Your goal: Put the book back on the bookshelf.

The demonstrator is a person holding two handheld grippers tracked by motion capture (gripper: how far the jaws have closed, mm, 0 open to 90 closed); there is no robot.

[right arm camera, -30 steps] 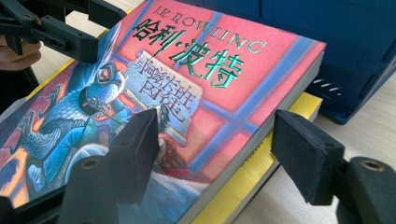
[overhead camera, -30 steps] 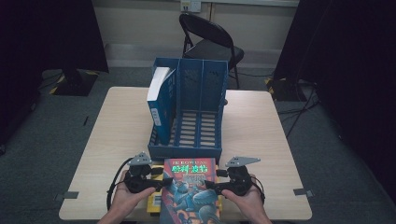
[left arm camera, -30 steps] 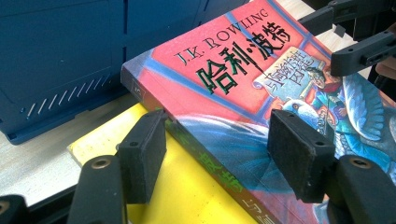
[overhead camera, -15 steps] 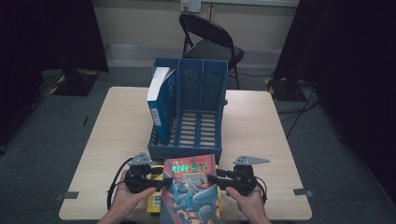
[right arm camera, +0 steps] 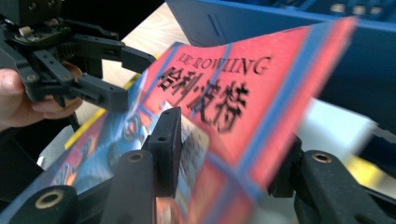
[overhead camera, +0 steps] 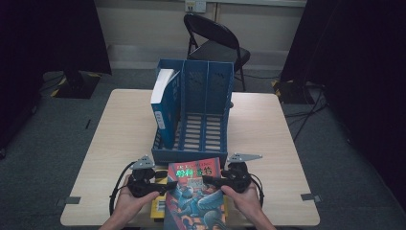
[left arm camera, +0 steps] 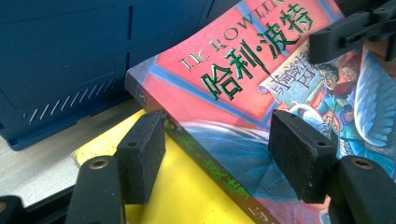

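Note:
A red and blue paperback (overhead camera: 194, 196) lies at the table's near edge, on top of a yellow book (overhead camera: 157, 211). My left gripper (overhead camera: 165, 188) is shut on its left, spine side: in the left gripper view one pad (left arm camera: 140, 154) sits at the spine and the other pad (left arm camera: 299, 158) on the cover (left arm camera: 243, 70). My right gripper (overhead camera: 208, 181) has just been closing with the book's right edge between its jaws. In the right gripper view one pad (right arm camera: 168, 144) rests on the cover (right arm camera: 224, 98), the other jaw is under the tilted book.
A blue file rack (overhead camera: 191, 155) stands mid-table right behind the books, with a blue and white book (overhead camera: 163, 100) upright in its left slot. A black folding chair (overhead camera: 215, 38) stands beyond the table (overhead camera: 268, 143). Bare tabletop lies on both sides of the rack.
My right gripper has shifted left onto the paperback's right edge and its jaws have narrowed around it. The left gripper and the rack have kept still.

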